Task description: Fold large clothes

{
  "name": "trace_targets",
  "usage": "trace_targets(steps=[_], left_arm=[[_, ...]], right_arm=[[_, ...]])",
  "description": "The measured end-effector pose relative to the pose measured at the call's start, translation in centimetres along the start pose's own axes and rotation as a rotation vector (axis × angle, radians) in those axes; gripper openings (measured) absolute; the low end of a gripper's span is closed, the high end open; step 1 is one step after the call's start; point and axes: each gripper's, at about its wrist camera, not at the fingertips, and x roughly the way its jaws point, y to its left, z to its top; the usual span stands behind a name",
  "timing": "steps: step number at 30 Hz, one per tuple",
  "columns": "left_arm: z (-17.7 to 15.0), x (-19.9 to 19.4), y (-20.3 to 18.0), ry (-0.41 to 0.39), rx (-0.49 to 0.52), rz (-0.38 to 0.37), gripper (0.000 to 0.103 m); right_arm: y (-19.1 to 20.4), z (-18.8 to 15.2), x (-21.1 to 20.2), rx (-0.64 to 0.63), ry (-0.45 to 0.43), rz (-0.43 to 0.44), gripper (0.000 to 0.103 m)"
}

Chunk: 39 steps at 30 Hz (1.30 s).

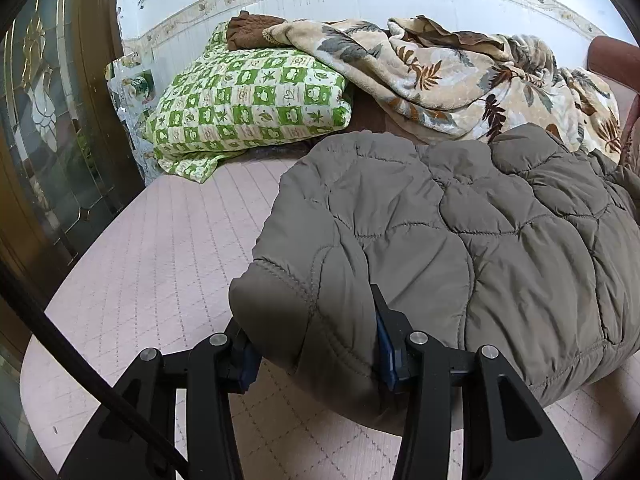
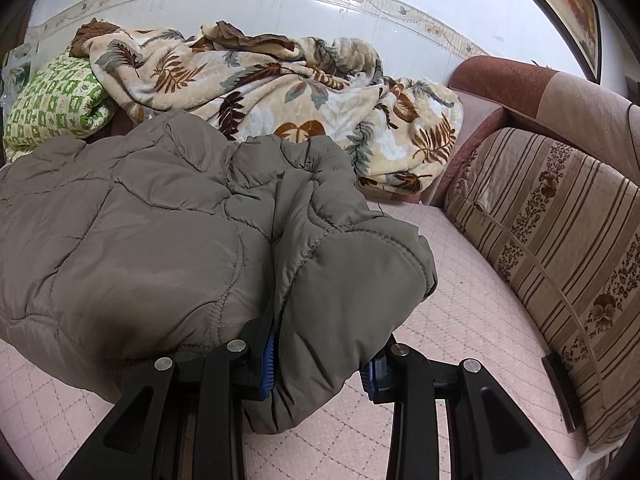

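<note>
We have the big puffy coat (image 1: 460,220) on the pink bed cover (image 1: 160,260). Our left gripper (image 1: 316,364) and right gripper (image 2: 320,364) each squeeze a thick edge. The slippery cloth could slide out, spoiling our fold.

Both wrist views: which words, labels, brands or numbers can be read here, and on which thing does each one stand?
None can be read.
Green-and-white checked quilt: its squares carry small motifs and character-like marks, too blurred to read.
Grey-brown quilted padded jacket: no label or brand shows.
Framed picture on the wall: only colours, no text.
</note>
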Motion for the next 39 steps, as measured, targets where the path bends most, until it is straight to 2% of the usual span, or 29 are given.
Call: trace_targets(steps=[19, 26, 29, 39], left_arm=[[-0.7, -4.8, 0.8, -0.044, 0.015, 0.0, 0.046], [-1.2, -8.2, 1.9, -0.102, -0.026, -0.003, 0.046], [-1.9, -9.3, 2.2, -0.116, -0.026, -0.005, 0.046], [-6.6, -11.4, 2.6, -0.075, -0.02, -0.004, 0.046]], right_arm=[[-1.2, -0.7, -4.7, -0.011, -0.037, 0.014, 0.035], [-1.8, -1.0, -7.9, -0.009, -0.086, 0.006, 0.035], [-2.1, -1.6, -9.7, -0.009, -0.108, 0.004, 0.035], [-2.5, -5.2, -12.6, -0.023, -0.098, 0.02, 0.035]])
